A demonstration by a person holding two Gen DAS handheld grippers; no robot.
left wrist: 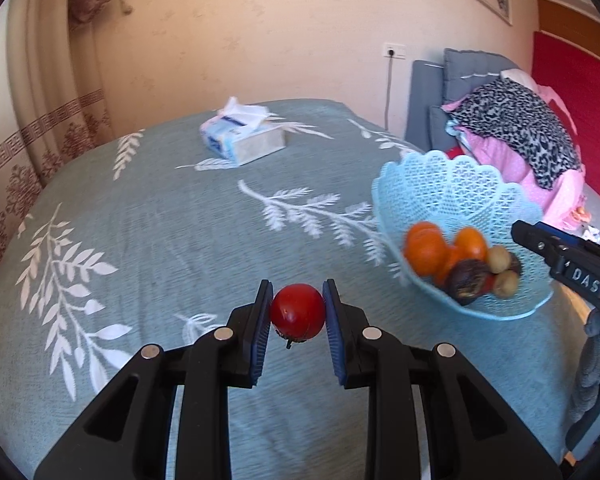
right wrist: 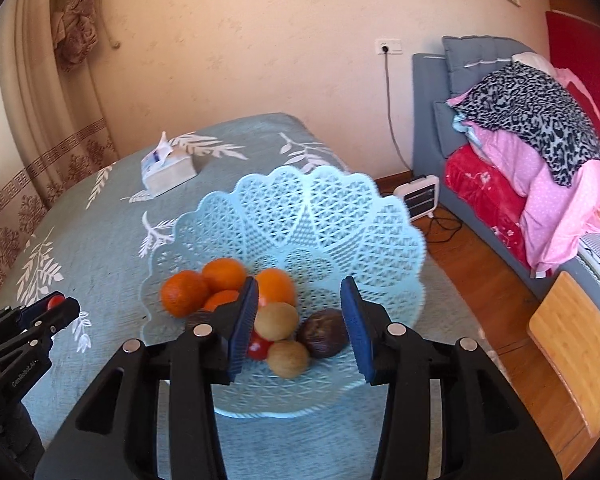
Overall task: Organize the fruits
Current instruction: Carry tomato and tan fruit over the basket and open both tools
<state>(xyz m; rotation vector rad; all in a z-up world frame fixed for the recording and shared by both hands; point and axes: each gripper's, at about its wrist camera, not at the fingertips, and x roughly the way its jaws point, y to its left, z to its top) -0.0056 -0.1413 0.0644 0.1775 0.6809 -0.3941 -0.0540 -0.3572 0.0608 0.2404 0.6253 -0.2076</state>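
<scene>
Tomato [left wrist: 297, 312] pinched by left hand-held gripper [left wrist: 297, 308]; right hand-held gripper [right wrist: 300, 322] spread over basket [right wrist: 324, 208].

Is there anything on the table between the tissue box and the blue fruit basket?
No. In the left wrist view, only bare leaf-patterned tablecloth lies between the tissue box and the basket.

A counter [left wrist: 148, 232] draped in a grey-green cloth [right wrist: 100, 248] with white leaf prints is carrying a tissue box [left wrist: 242, 138] toward its far side and a pale blue lattice basket [right wrist: 340, 216] near its right edge
</scene>
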